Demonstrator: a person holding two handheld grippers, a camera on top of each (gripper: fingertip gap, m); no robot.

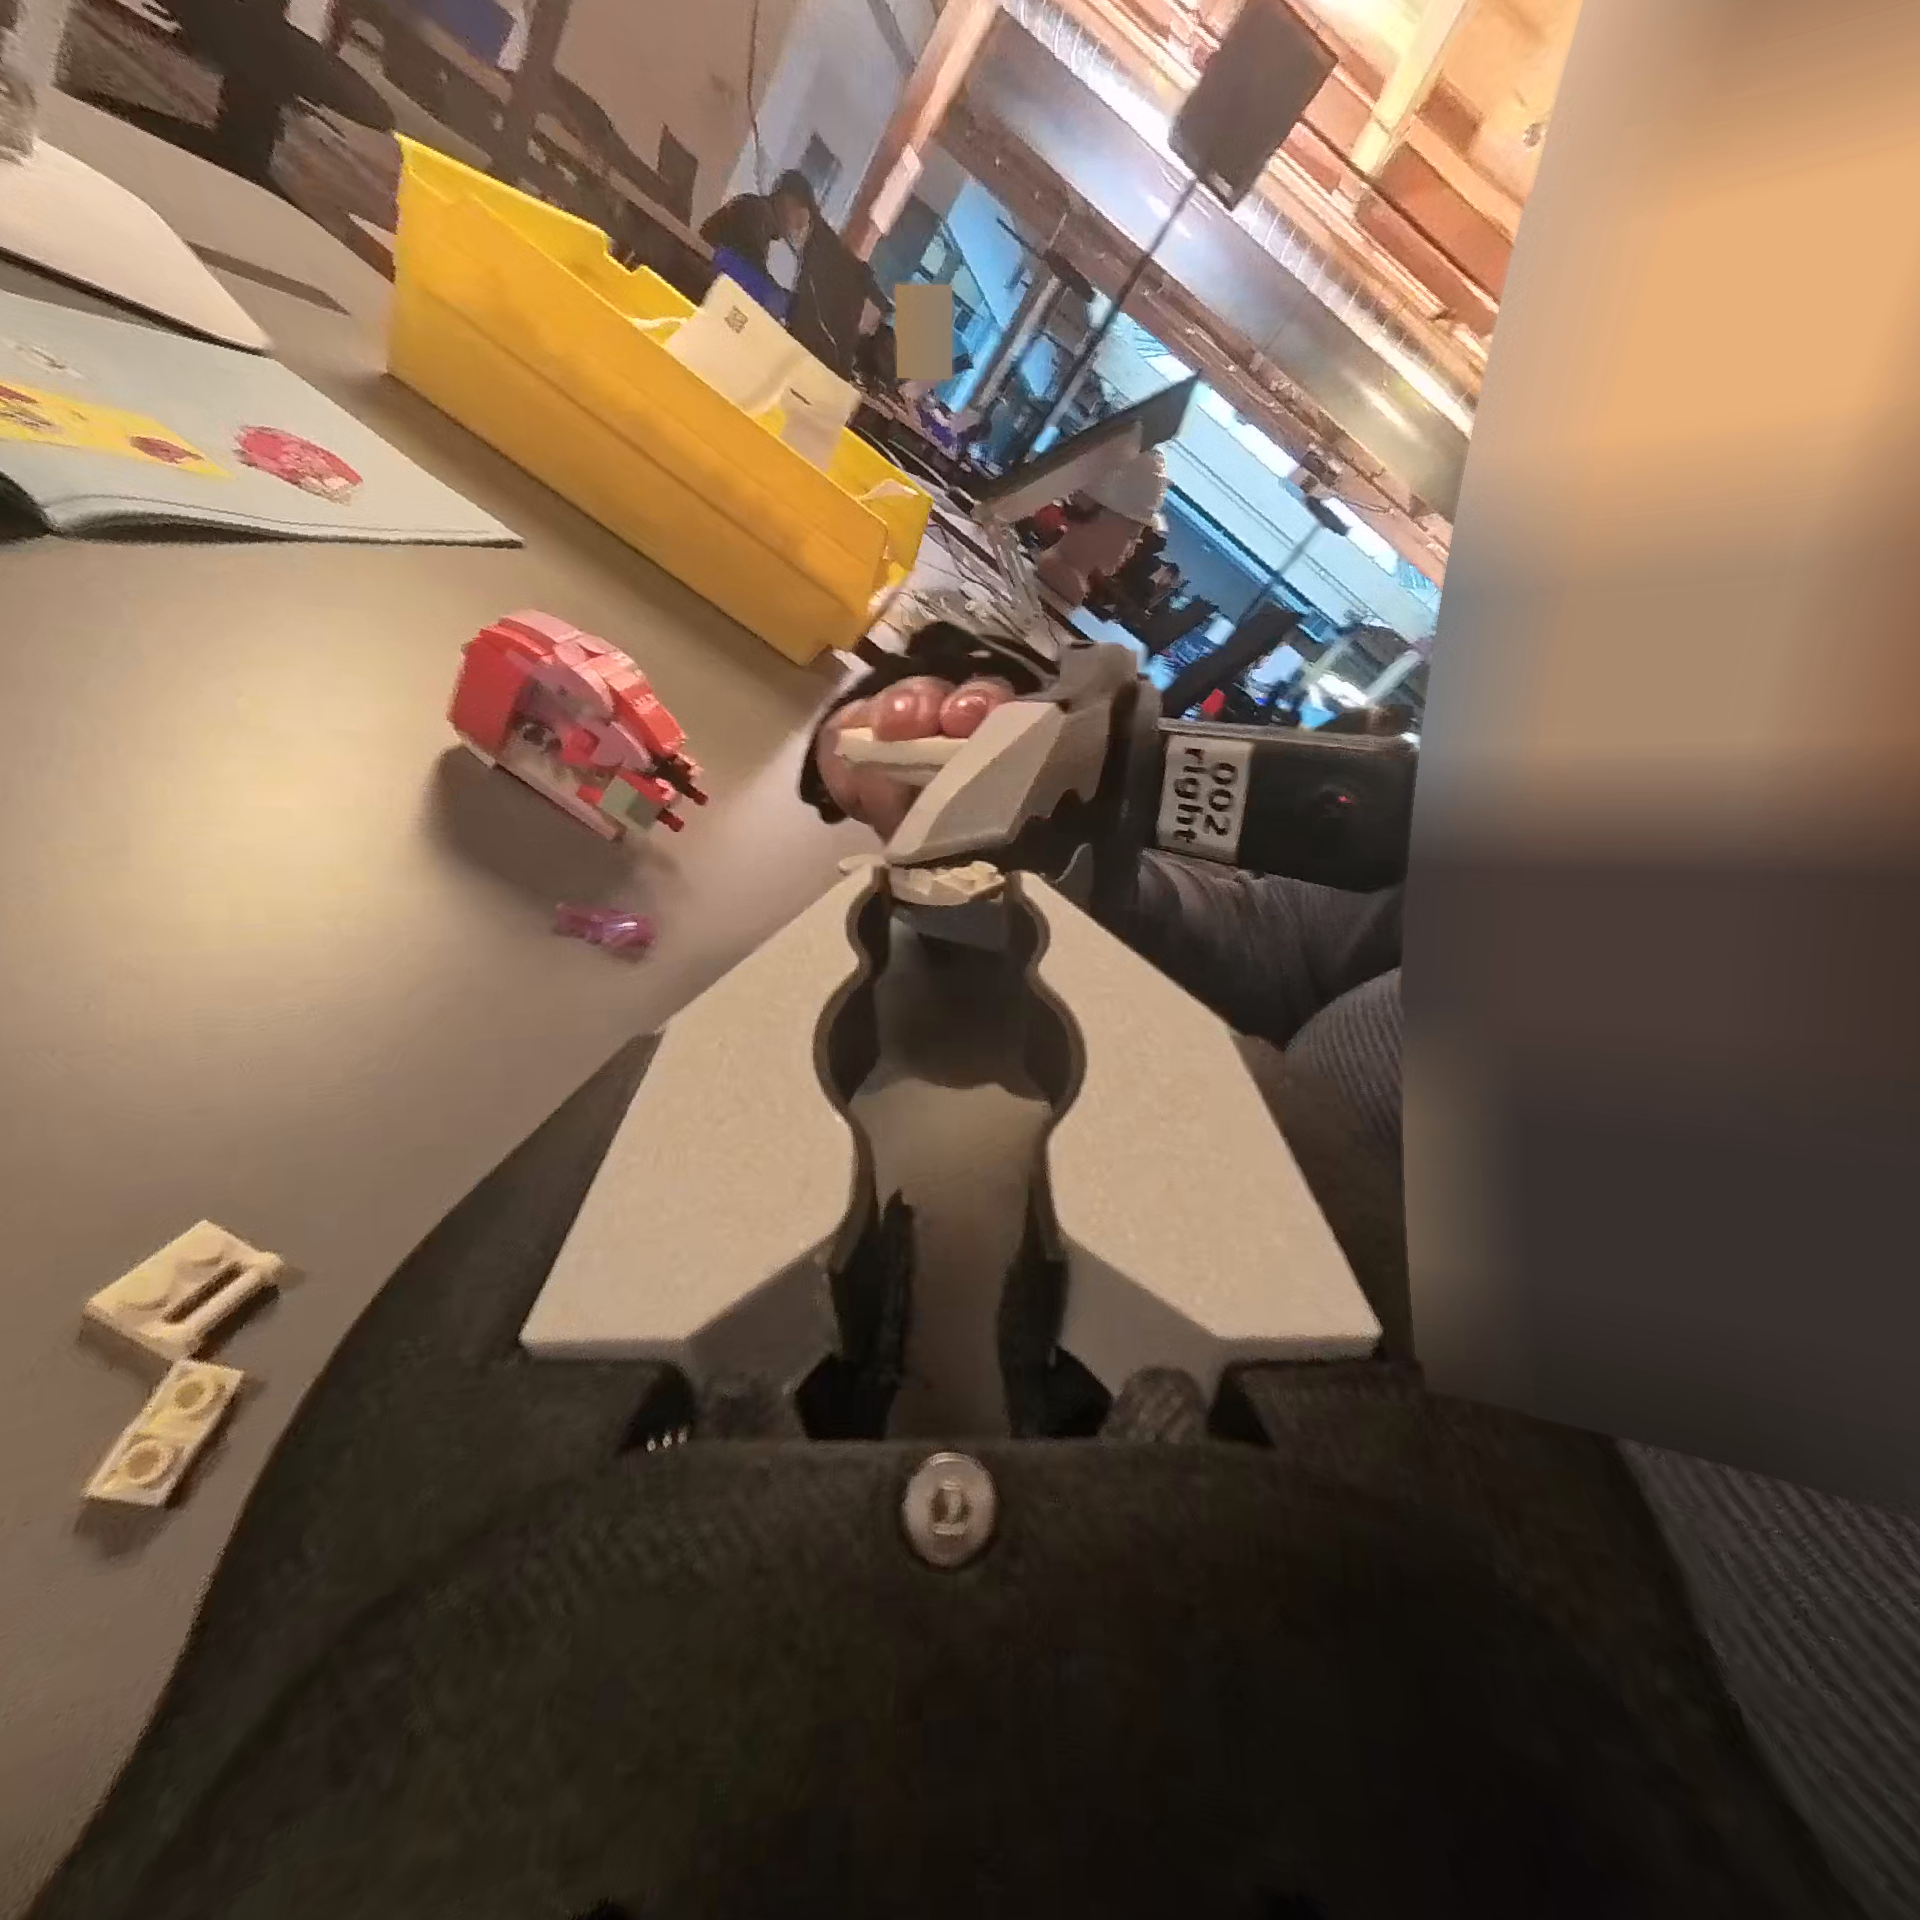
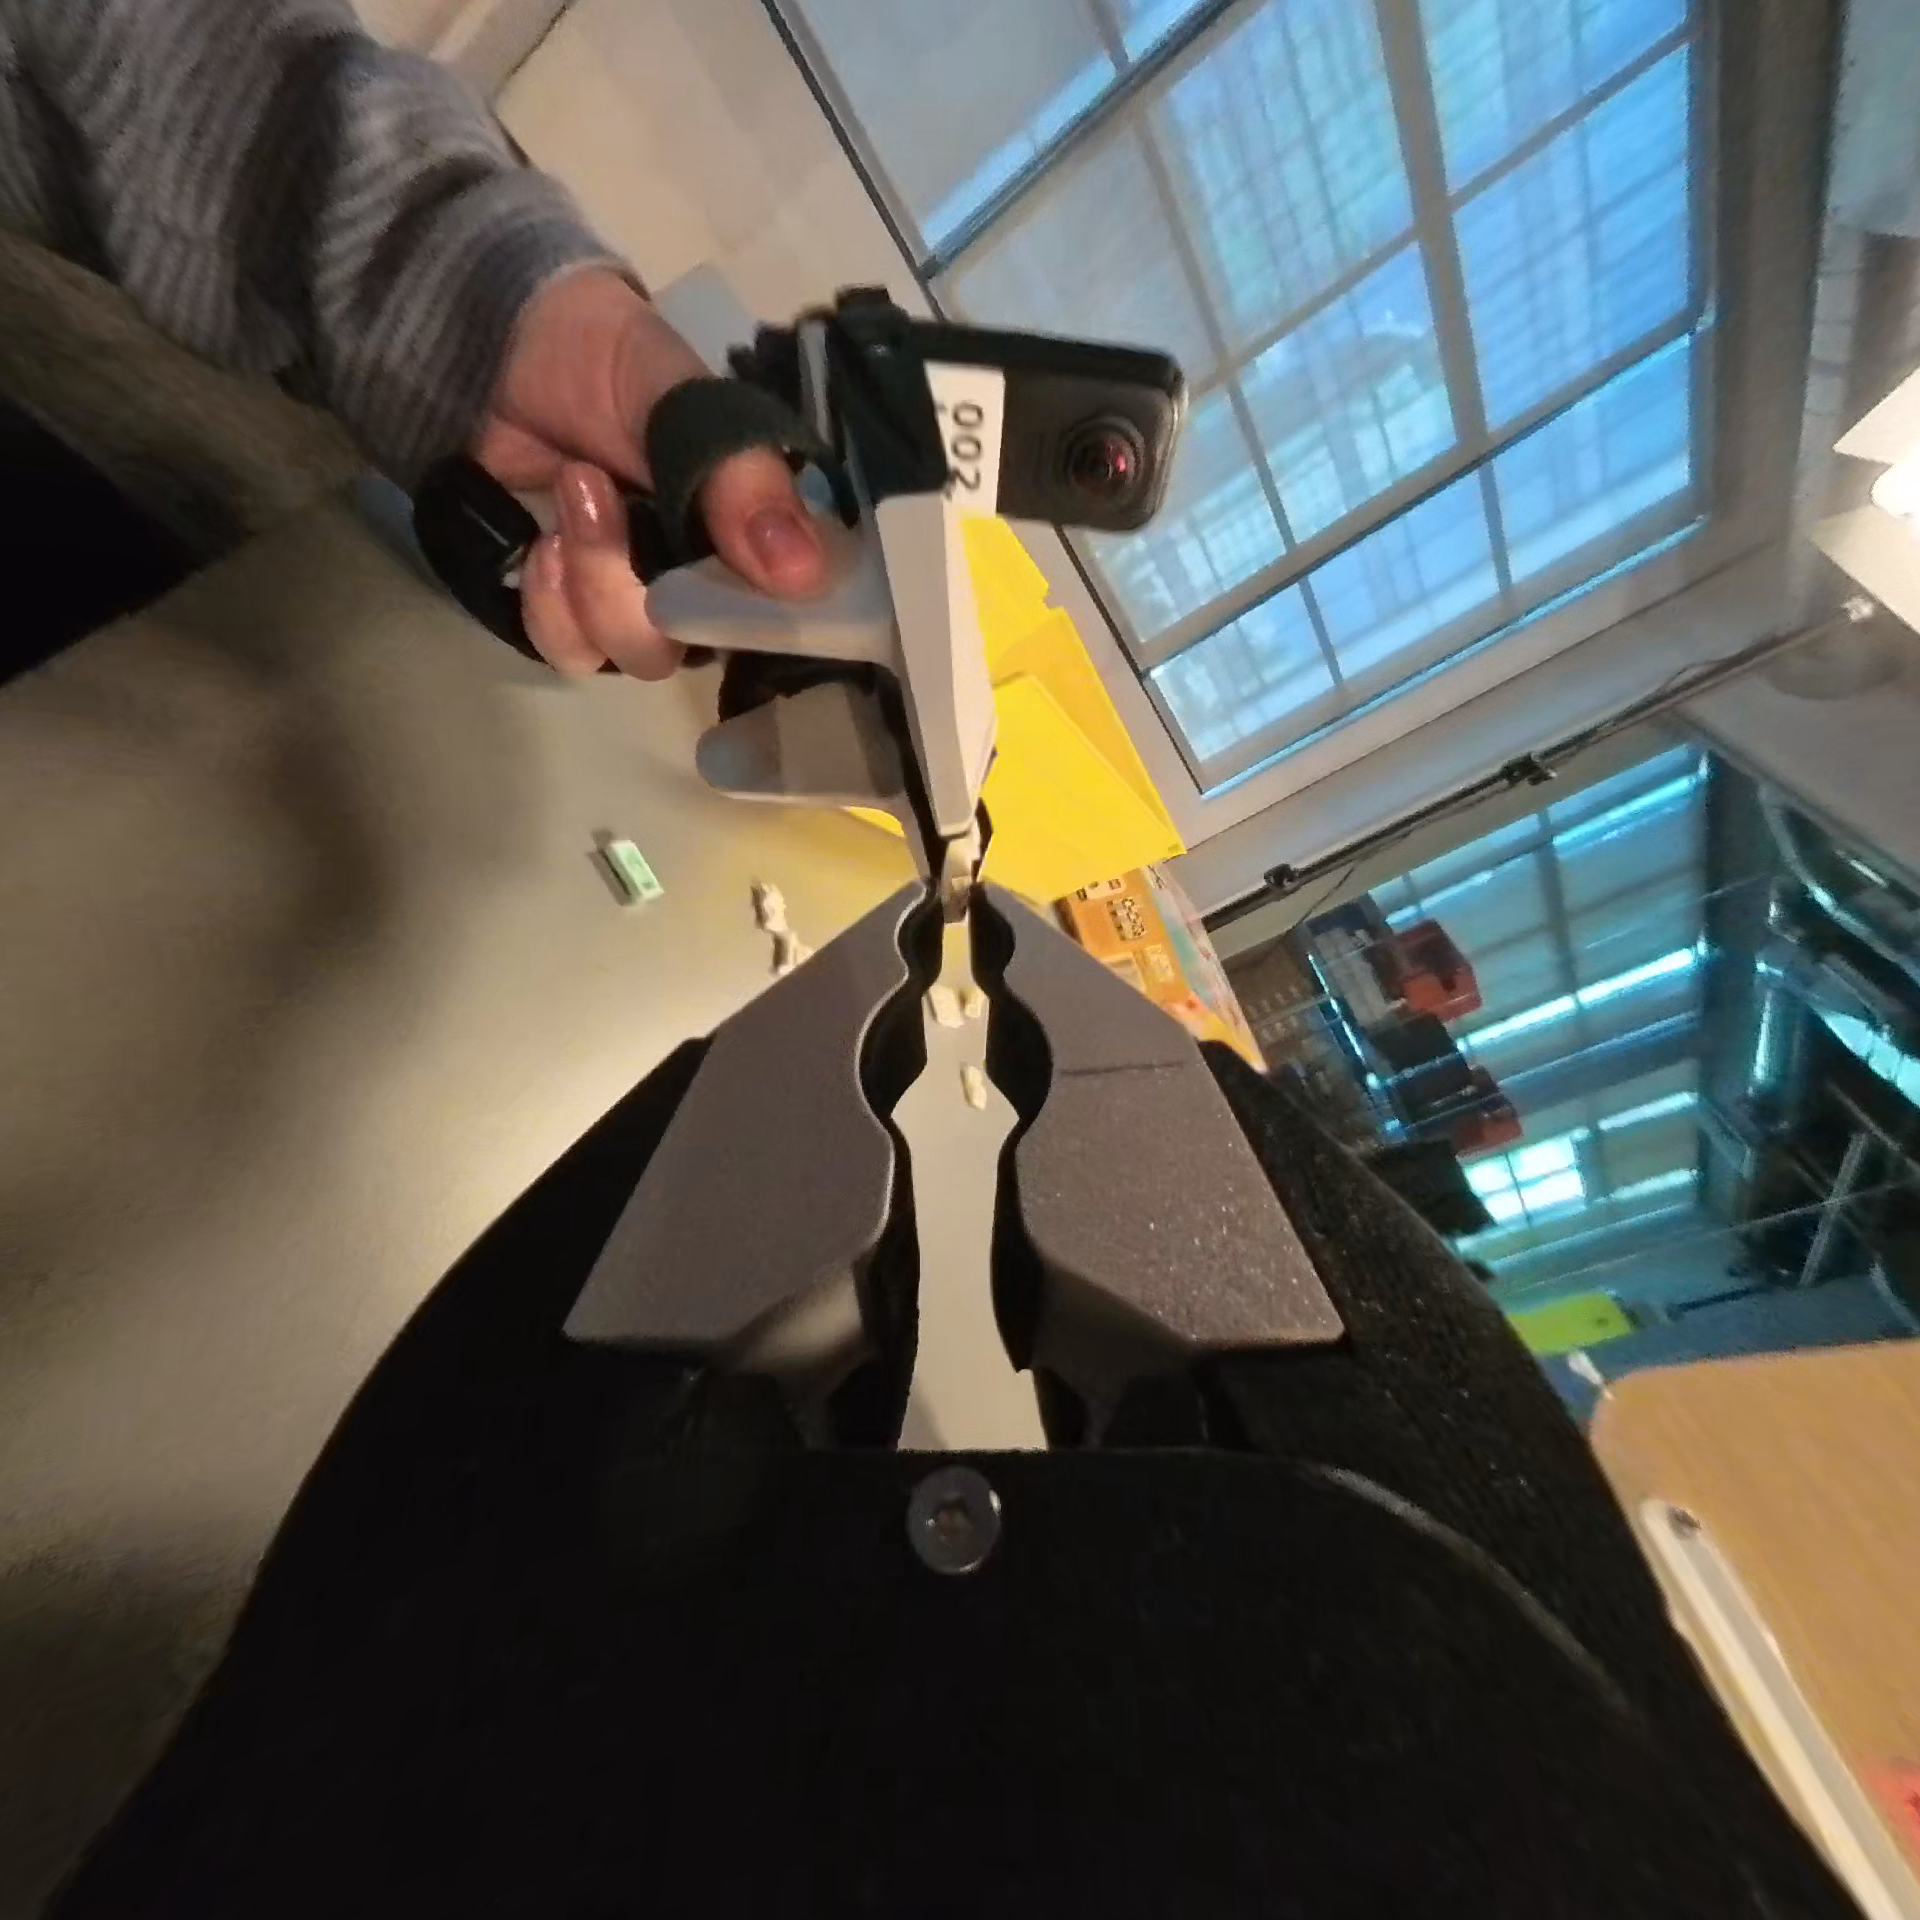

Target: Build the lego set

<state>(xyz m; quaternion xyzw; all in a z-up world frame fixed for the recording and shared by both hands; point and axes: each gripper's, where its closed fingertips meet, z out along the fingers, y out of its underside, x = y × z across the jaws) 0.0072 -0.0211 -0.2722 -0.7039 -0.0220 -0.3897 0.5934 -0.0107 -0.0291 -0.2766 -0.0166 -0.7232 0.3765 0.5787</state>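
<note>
Two grippers met tip to tip, off the near edge of the table (image 1: 260, 987), over a grey-clad lap.

Left gripper (image 1: 940, 888): jaws at a narrow gap, clamped on a chunky cream brick (image 1: 948, 885) right at the tips, pads against both its sides. Brick clear of the table, up in the air between the two tools.

Right gripper (image 2: 951, 909): jaws nearly together, pinched on a thin cream tab (image 1: 860, 862) poking out beyond the tips. Tab touching the brick's edge; whether one piece with it or separate, cannot tell. Reaches in from the right in the left wrist view, gripped by a hand (image 1: 883, 748), camera on top.

Seen from the right wrist view: left tool edge-on, coming down from above, held by the other hand (image 2: 613, 499) in a grey striped sleeve (image 2: 260, 208), brick meeting the right tips.

On the table, well apart from both tools:
- red-and-pink model (image 1: 566, 717), nearest to the tips, off to their left
- small purple piece (image 1: 606, 928), just beside the model, nearer the camera
- two cream plates (image 1: 171, 1361), side by side, far down the left
- yellow bin (image 1: 623, 416) behind the model, paper inside
- open booklet (image 1: 208, 457) left of the bin
- green piece (image 2: 629, 868) and a few white bits (image 2: 774, 925), loose on the tabletop
</note>
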